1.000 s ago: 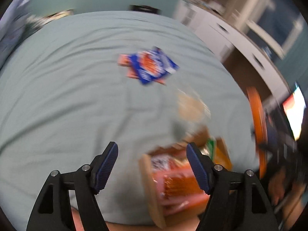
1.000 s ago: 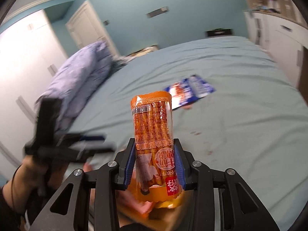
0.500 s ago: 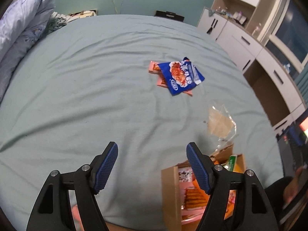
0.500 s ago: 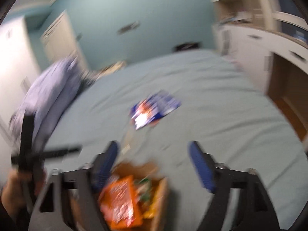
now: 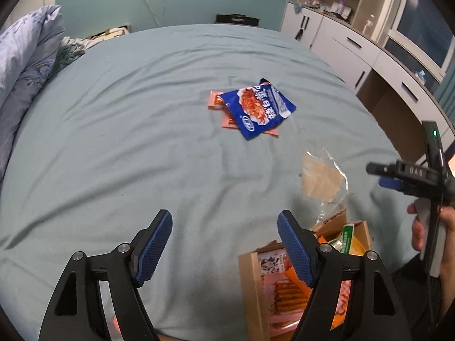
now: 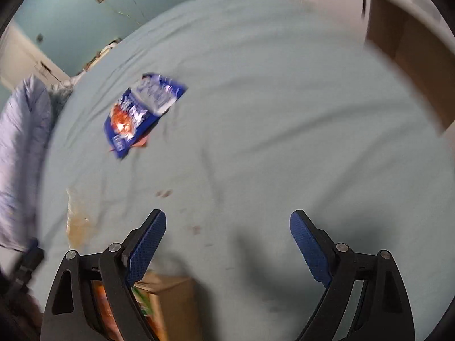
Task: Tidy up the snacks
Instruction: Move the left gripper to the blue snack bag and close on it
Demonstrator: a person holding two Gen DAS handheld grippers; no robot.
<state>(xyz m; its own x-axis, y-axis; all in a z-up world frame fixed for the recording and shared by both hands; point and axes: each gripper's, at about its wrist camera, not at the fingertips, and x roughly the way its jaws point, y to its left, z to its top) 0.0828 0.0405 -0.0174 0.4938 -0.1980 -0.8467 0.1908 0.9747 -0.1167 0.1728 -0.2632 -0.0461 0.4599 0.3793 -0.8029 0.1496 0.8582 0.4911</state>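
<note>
A blue snack bag (image 5: pixel 257 107) lies mid-bed on top of pink snack packs (image 5: pixel 217 101); it also shows in the right wrist view (image 6: pixel 142 109). A cardboard box (image 5: pixel 251 289) with several snack packs sits at the near right, partly behind my left gripper's right finger. Its corner shows in the right wrist view (image 6: pixel 170 298). My left gripper (image 5: pixel 224 245) is open and empty above the sheet. My right gripper (image 6: pixel 227 243) is open and empty over the bed, right of the box; it also shows in the left wrist view (image 5: pixel 398 177).
A clear plastic wrapper with a brown card (image 5: pixel 322 179) lies beyond the box. A rumpled purple duvet (image 5: pixel 25 71) lies along the left. White cabinets and drawers (image 5: pixel 355 45) stand along the right of the bed (image 5: pixel 113 142).
The right gripper let go of the orange stick-snack pack, opened, and swung over the bed. The left gripper's view tilted up towards the far bed.
</note>
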